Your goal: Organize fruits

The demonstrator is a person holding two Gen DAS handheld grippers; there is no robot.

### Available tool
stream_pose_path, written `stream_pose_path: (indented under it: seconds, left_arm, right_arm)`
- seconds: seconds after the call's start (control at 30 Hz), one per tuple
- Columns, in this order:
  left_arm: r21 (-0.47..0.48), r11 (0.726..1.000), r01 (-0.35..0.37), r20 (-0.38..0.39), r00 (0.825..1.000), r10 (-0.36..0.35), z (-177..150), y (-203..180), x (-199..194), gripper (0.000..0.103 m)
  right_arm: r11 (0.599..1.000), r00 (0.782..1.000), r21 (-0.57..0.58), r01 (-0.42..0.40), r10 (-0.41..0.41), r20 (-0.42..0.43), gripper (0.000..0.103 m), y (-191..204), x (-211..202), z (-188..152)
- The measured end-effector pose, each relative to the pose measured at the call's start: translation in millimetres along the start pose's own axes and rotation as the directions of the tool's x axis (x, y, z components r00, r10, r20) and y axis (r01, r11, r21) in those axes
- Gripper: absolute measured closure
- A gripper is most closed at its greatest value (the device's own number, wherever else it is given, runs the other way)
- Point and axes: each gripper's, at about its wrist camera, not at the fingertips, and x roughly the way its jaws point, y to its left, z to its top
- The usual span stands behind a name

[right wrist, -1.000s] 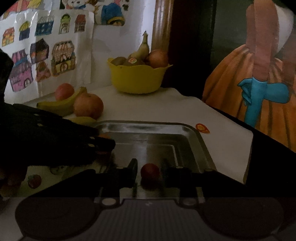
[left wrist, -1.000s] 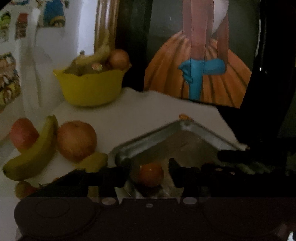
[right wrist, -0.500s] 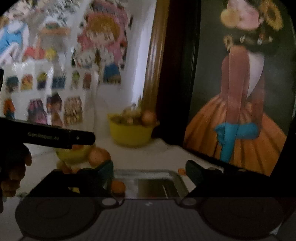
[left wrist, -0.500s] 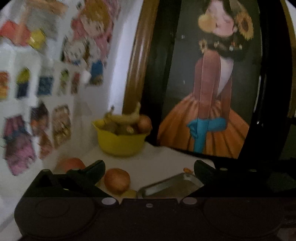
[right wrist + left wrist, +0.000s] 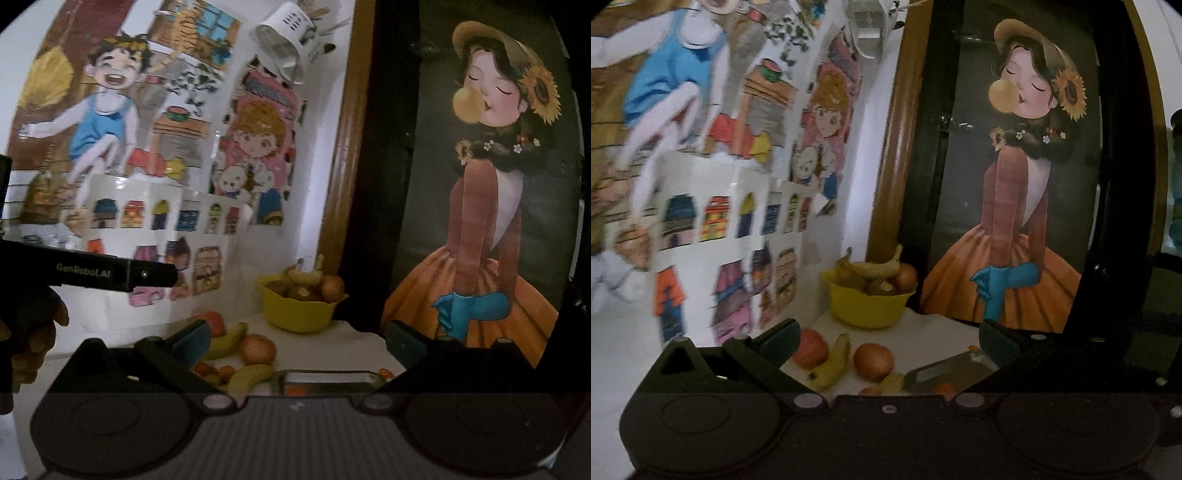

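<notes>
Now both grippers are hanging spread wide and empty, the left gripper nearer the banana, which is lying lengthwise toward the yellow bowl near the table's left edge. A second ago each was pinching a small orange fruit over the metal tray; the right gripper is finishing its opening.

A framed painting stands beside wall stickers.
</notes>
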Motion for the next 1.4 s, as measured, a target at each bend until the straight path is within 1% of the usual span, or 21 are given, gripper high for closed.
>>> stream_pose_path:
  seconds: [0.2,0.37,0.67,0.83,1.1,1.4]
  left_arm:
    - [-0.005,0.999,-0.035,-0.014,0.999,0.035,-16,26,-37,0.001]
    - [0.008,0.998,-0.062,-0.036,0.997,0.062,-29,42,-58,0.001]
    - [0.015,0.995,-0.101,-0.094,0.99,0.102,-58,69,-83,0.001]
    - [0.017,0.994,-0.108,-0.132,0.985,0.109,-75,78,-86,0.001]
    - [0.024,0.996,-0.091,-0.202,0.975,0.094,-94,83,-74,0.001]
    - [0.018,0.996,-0.086,-0.246,0.965,0.088,-101,88,-50,0.001]
  right_arm:
    - [1.0,1.0,-0.008,-0.012,0.012,-0.008,0.0,28,-22,-4]
    - [1.0,0.999,0.014,-0.026,0.027,-0.028,0.0,46,-35,-12]
    - [0.998,0.99,0.059,-0.011,0.019,-0.138,0.0,67,-39,-40]
    - [0.995,0.977,0.102,0.009,0.013,-0.211,0.0,75,-33,-58]
    - [0.988,0.947,0.154,0.029,0.023,-0.32,0.0,88,-14,-81]
    - [0.985,0.925,0.171,0.038,0.03,-0.38,0.0,92,5,-91]
